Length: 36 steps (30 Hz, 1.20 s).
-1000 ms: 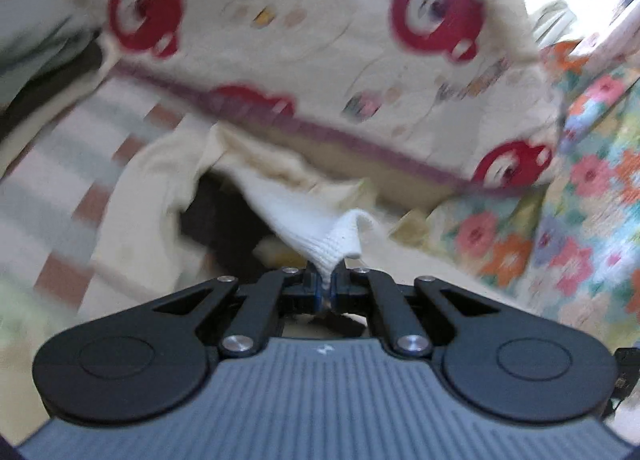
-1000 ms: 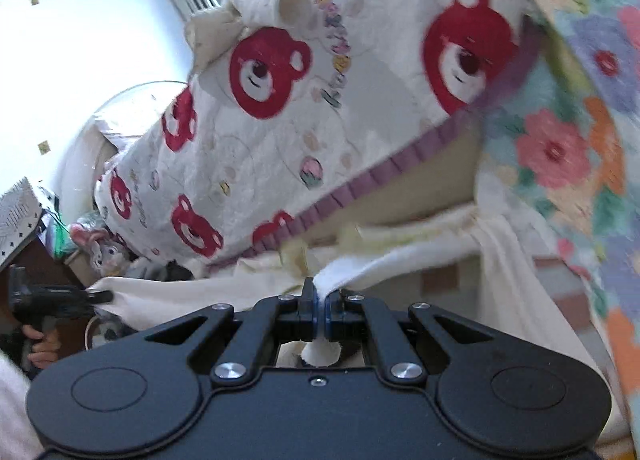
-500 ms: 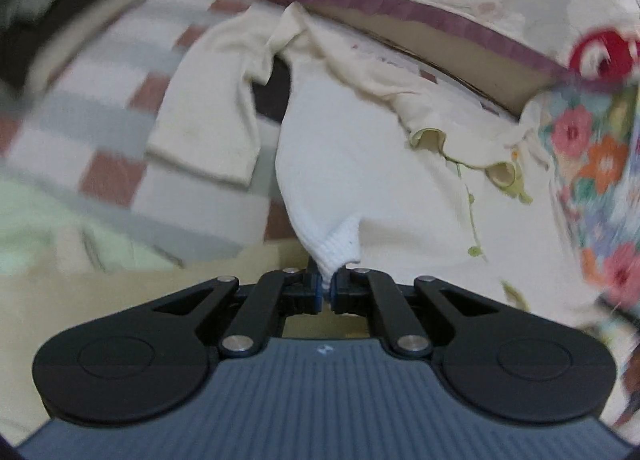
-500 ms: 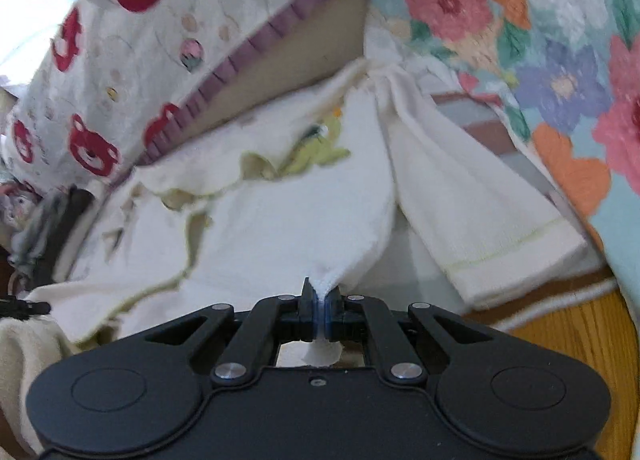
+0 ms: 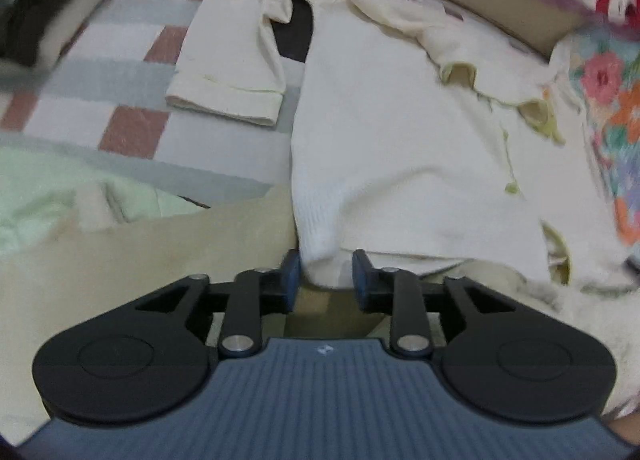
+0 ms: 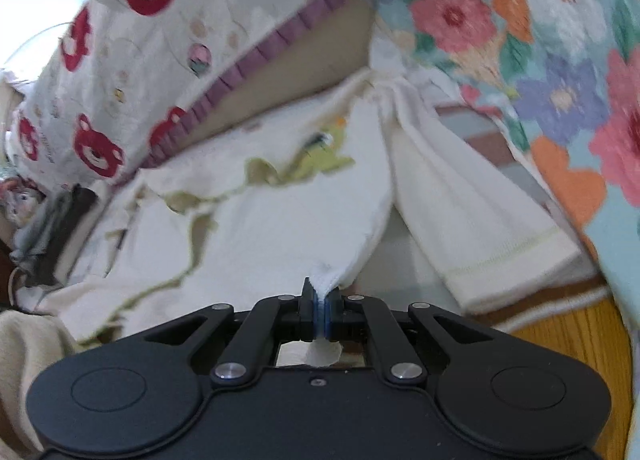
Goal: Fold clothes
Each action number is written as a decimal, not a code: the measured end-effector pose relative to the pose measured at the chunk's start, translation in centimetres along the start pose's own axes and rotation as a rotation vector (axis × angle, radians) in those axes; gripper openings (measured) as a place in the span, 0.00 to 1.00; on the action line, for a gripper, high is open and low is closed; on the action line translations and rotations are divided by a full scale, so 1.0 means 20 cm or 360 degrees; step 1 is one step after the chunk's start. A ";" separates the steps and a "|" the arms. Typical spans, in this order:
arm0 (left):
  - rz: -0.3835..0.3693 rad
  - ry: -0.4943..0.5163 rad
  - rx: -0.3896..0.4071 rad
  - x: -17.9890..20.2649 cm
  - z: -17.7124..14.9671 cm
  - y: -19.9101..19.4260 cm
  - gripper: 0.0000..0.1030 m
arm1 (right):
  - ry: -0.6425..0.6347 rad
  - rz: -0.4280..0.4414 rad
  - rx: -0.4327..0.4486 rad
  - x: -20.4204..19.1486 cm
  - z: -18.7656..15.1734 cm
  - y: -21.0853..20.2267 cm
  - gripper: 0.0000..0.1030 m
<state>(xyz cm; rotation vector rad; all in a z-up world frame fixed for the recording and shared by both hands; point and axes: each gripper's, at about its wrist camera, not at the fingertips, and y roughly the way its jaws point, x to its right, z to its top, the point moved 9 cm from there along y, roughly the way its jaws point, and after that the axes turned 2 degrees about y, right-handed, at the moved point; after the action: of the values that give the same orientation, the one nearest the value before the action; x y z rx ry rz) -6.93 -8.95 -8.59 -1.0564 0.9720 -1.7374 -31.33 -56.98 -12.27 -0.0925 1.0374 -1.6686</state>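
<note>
— Two grippers went down with the cream top (image 5: 400,148), and now they differ. On the left, the left gripper (image 5: 325,276) has just been opening: a second ago it pinched the ribbed hem corner, and now its pads stand narrowly apart with that corner loose between them.

— So the hem is laid down on that side?

— I'd judge so; the top lies spread on the checked bedspread (image 5: 132,128), its collar up against the bear-print pillow (image 6: 132,60).

— And the right?

— The right gripper (image 6: 320,308) is clamped on the other hem corner, cloth bunched between its pads. Release there looks next.

— How does the top look?

— Soft knit, green-trimmed; one sleeve lies flat on each side, away from the pillow.
</note>
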 end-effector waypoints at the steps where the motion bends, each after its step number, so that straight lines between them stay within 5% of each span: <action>1: -0.0044 -0.0037 0.0000 -0.01 0.00 0.01 0.33 | 0.0008 -0.0013 -0.0022 0.01 -0.02 0.02 0.06; 5: -0.0209 -0.0258 -0.0005 -0.07 0.05 0.02 0.42 | 0.0050 -0.0006 -0.0067 0.02 -0.06 0.07 0.10; 8: -0.0210 -0.0276 0.0037 -0.09 0.11 0.01 0.46 | 0.0087 0.0029 -0.0082 0.02 -0.06 0.07 0.11; 10: -0.0191 -0.0251 0.0060 -0.10 0.15 0.05 0.56 | 0.0111 0.0044 -0.0085 0.03 -0.06 0.07 0.19; 12: -0.0175 -0.0244 0.0057 -0.12 0.18 0.10 0.58 | 0.0174 0.0063 -0.0086 0.05 -0.06 0.08 0.41; 17: -0.0274 -0.0485 -0.0056 -0.22 0.17 0.27 0.67 | 0.0426 0.0120 -0.0088 0.14 -0.10 0.16 0.42; 22: -0.0407 -0.0630 -0.0035 -0.22 0.15 0.24 0.67 | 0.0618 0.0186 -0.0100 0.18 -0.12 0.24 0.46; 24: -0.0400 -0.0577 -0.0012 -0.19 0.15 0.22 0.65 | 0.0618 0.0189 -0.0100 0.17 -0.11 0.27 0.47; 26: -0.0304 -0.0430 0.0022 -0.15 0.14 0.20 0.53 | 0.0552 0.0207 -0.0101 0.12 -0.10 0.30 0.43; 27: -0.0226 -0.0339 0.0043 -0.13 0.14 0.19 0.33 | 0.0488 0.0241 -0.0091 0.09 -0.08 0.30 0.12; 28: -0.0116 -0.0227 0.0068 -0.12 0.14 0.18 0.17 | 0.0424 0.0271 -0.0069 0.05 -0.07 0.29 0.06; 33: 0.0182 0.0187 0.0238 -0.01 0.13 0.08 0.09 | 0.0088 0.0255 0.0095 -0.16 0.02 0.18 0.05; 36: 0.0148 0.0293 0.0288 0.07 0.14 0.06 0.10 | 0.0026 0.0140 0.0046 -0.15 -0.01 0.20 0.06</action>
<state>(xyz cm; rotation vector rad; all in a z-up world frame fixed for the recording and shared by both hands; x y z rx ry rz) -4.31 -11.15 -8.36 -0.7356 0.9404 -1.8305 -27.26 -54.49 -13.74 -0.0139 1.0152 -1.6065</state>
